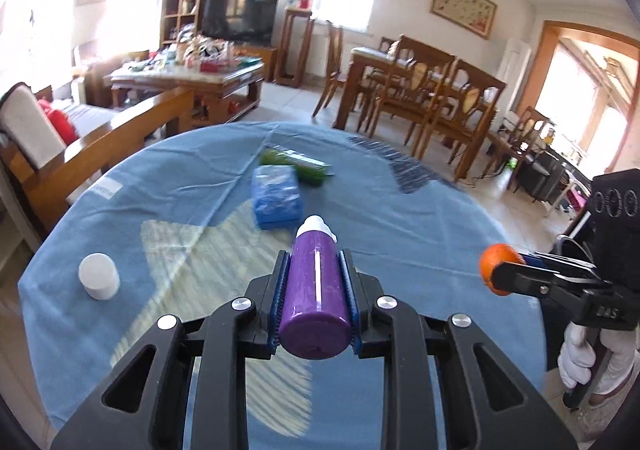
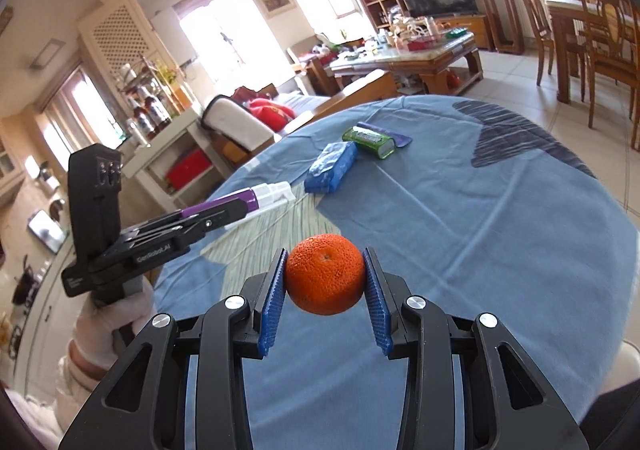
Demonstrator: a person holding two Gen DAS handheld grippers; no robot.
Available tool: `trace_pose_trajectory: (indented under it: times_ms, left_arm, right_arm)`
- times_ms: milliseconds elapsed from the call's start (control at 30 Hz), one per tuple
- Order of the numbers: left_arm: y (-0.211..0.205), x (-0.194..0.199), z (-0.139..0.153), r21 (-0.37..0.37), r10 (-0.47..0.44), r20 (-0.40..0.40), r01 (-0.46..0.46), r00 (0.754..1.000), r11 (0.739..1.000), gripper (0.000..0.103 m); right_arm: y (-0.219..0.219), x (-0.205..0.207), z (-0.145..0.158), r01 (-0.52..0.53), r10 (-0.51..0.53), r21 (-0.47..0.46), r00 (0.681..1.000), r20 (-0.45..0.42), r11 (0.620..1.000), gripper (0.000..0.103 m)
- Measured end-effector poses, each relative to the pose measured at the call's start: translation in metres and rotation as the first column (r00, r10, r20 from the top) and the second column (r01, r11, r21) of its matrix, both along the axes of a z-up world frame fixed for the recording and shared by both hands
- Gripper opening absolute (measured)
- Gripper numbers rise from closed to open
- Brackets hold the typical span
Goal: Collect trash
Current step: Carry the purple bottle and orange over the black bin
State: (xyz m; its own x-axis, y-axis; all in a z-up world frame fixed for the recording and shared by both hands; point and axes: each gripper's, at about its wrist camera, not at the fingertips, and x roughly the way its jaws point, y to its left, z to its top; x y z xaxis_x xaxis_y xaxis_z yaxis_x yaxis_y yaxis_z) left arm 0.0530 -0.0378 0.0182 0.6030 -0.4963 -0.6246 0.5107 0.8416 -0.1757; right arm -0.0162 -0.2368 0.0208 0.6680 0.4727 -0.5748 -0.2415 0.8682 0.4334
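Observation:
My left gripper (image 1: 315,270) is shut on a purple bottle (image 1: 314,298) with a white cap, held lengthwise above the blue tablecloth (image 1: 420,234). The same bottle (image 2: 236,201) shows at the left of the right wrist view, clamped in the left gripper (image 2: 240,209). My right gripper (image 2: 325,270) is shut on an orange (image 2: 325,273), its blue pads pressing both sides. In the left wrist view that orange (image 1: 498,266) sits at the tip of the right gripper (image 1: 500,274), beyond the table's right edge.
On the round table lie a blue packet (image 1: 276,195), a green packet (image 1: 298,165) behind it, and a white jar (image 1: 99,276) near the left edge. A wooden sofa (image 1: 100,129), coffee table and dining chairs (image 1: 432,89) stand beyond. A gloved hand (image 1: 588,358) grips the right handle.

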Motion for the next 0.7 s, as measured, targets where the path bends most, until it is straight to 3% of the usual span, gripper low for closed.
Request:
trace_pose_trajectory:
  times_ms: [333, 700]
  left_arm:
    - [-0.066, -0.054, 0.011, -0.028, -0.156, 0.043, 0.157, 0.987, 0.987, 0.025]
    - [-0.153, -0.1, 0.002, -0.033, -0.33, 0.042, 0.331, 0.943, 0.943, 0.025]
  right_arm:
    - [-0.048, -0.06, 0.02, 0.069, -0.069, -0.004, 0.996, 0.052, 0.998, 0.038]
    - [-0.125, -0.135, 0.021, 0.208, -0.207, -0.006, 0.976, 0.07, 0.978, 0.038]
